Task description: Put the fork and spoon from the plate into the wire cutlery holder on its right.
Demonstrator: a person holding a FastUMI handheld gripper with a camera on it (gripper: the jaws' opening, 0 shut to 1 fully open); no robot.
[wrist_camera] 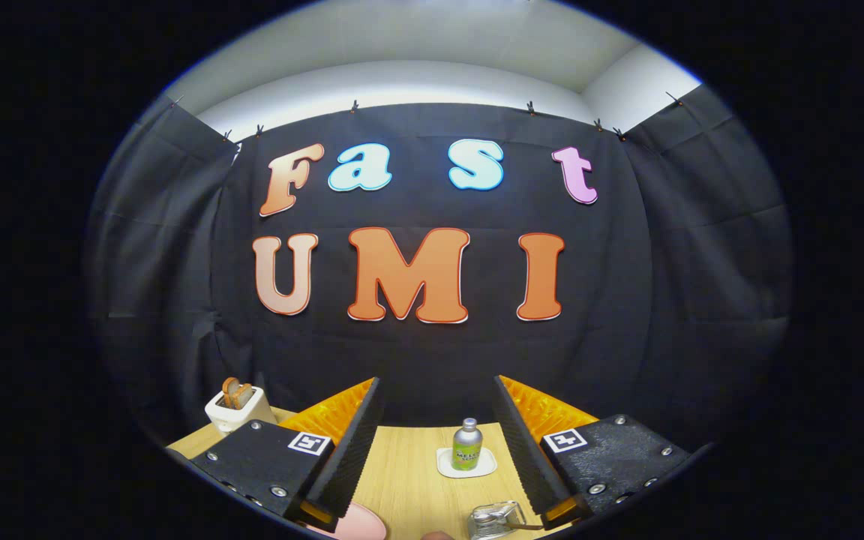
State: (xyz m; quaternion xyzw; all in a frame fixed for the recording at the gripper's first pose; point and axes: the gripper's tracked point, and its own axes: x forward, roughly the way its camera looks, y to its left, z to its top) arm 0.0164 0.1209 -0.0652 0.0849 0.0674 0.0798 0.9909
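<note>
2 fingers wide open, holding nothing.
Dip gripper (pixel 432 450) down to near plate (pixel 357 523), left of holder (pixel 493 519).

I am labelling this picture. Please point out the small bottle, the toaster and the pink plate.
bottle (pixel 467 445): gripper view, on its body, between the open fingers.
toaster (pixel 233 411): gripper view, on its white front, beyond the left finger.
pink plate (pixel 361 523): gripper view, on its visible rim.
</note>
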